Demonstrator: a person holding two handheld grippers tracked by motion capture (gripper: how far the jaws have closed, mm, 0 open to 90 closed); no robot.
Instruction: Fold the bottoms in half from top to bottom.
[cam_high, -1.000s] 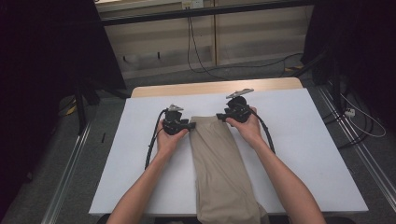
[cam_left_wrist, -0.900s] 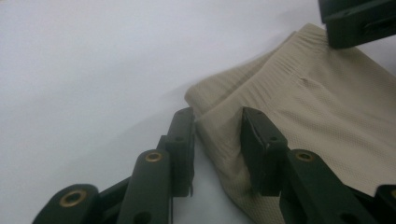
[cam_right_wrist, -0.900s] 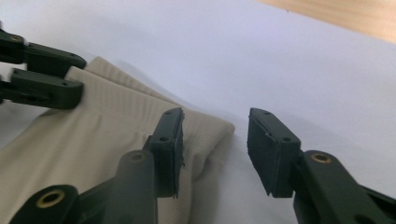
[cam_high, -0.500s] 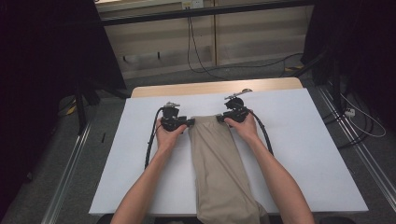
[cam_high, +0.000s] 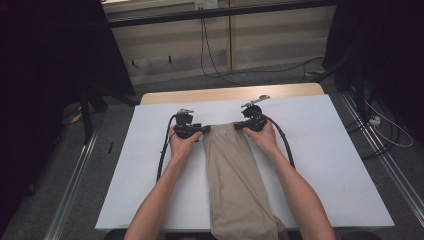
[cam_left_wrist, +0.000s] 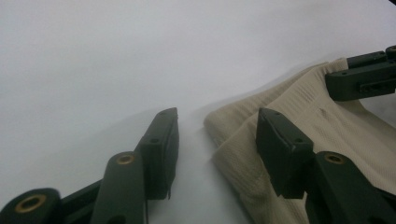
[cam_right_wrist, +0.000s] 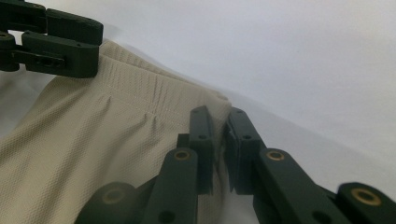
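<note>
Beige trousers (cam_high: 235, 175) run lengthwise toward the table's near edge; right gripper (cam_right_wrist: 219, 140) pinches its waistband corner, left gripper (cam_left_wrist: 217, 144) gapes astride the other.

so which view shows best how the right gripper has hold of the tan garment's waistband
The right gripper view: the right gripper has its jaws pinched on the waistband corner of the tan garment. The high view shows the whole garment, the grip too small to read. The left gripper view shows the far corner, partly cut off.
</note>
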